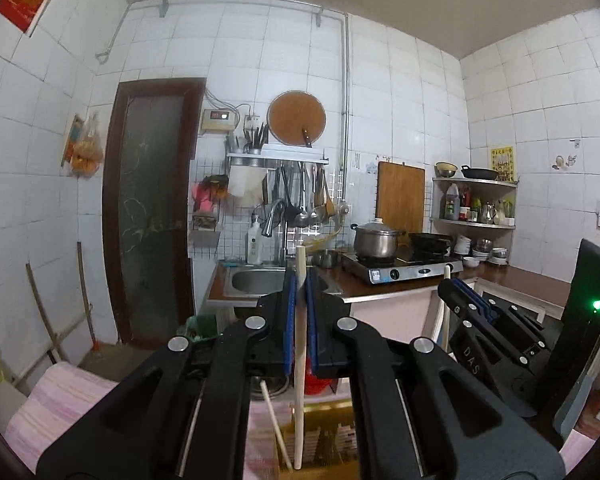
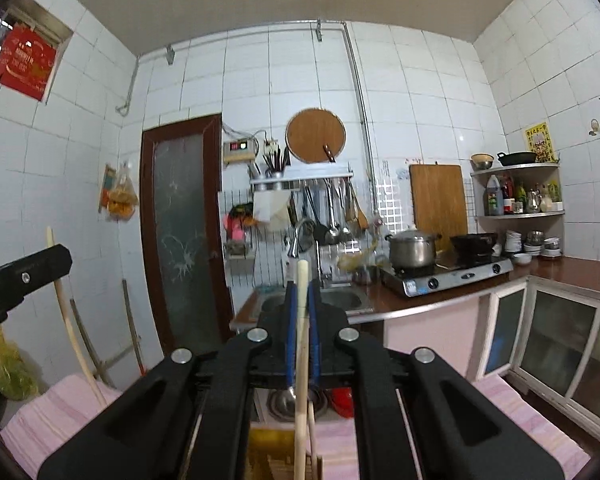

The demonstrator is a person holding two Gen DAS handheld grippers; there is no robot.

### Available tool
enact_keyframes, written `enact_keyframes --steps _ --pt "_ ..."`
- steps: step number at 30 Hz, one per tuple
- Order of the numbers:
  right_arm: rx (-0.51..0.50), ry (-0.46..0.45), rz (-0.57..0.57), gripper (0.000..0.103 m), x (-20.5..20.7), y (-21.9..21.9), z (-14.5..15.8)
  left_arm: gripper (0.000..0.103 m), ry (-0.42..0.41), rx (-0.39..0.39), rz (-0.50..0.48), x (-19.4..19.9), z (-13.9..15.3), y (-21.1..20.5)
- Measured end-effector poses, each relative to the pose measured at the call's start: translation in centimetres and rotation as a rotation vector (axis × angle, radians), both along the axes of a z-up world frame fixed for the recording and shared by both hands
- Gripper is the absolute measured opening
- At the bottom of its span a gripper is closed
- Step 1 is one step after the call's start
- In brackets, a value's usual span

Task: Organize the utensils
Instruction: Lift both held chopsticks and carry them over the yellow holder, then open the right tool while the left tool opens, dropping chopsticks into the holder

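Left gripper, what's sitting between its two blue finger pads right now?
In the left wrist view, a pale wooden stick stands upright between the left gripper pads, which close on it.

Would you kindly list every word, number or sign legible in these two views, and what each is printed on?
"DAS": on the right gripper body, seen from the left wrist view.
Red box in the wall niche: white print, too blurred to read.
Wall controller: red digits, unreadable.
Yellow poster: characters too small.
Stove label: blurred.
Shelf bottles: labels unreadable.
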State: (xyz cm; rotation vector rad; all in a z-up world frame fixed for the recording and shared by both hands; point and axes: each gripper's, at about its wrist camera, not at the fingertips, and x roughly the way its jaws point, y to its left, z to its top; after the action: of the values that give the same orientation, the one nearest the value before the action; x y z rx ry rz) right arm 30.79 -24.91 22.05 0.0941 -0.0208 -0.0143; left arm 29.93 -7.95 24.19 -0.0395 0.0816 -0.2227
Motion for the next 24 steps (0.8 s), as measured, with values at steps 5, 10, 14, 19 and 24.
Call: enact_keyframes --steps 5,10,14,19,24 --pt "0.021 -0.026 0.004 0.006 3.3 -0.7 -1.7 0.004 0.042 -0.001 0.001 4.4 -2.6 -1.2" --pt "0.023 0.005 0.016 0.006 5.3 -1.2 -4.6 0.004 0.088 0.010 0.014 7.8 -7.1 -1.5" --pt "0.010 0.052 0.039 0.006 5.9 -1.1 -7.0 0.004 0.144 0.038 0.041 9.2 -10.6 -1.5" --pt "0.011 0.118 0.056 0.006 5.9 -1.0 -9.0 0.005 0.223 0.029 0.058 9.8 -13.0 0.1" --pt "-0.023 0.201 0.078 0.008 5.2 -0.7 -8.0 0.045 0.270 0.019 0.062 8.8 -11.5 1.7"
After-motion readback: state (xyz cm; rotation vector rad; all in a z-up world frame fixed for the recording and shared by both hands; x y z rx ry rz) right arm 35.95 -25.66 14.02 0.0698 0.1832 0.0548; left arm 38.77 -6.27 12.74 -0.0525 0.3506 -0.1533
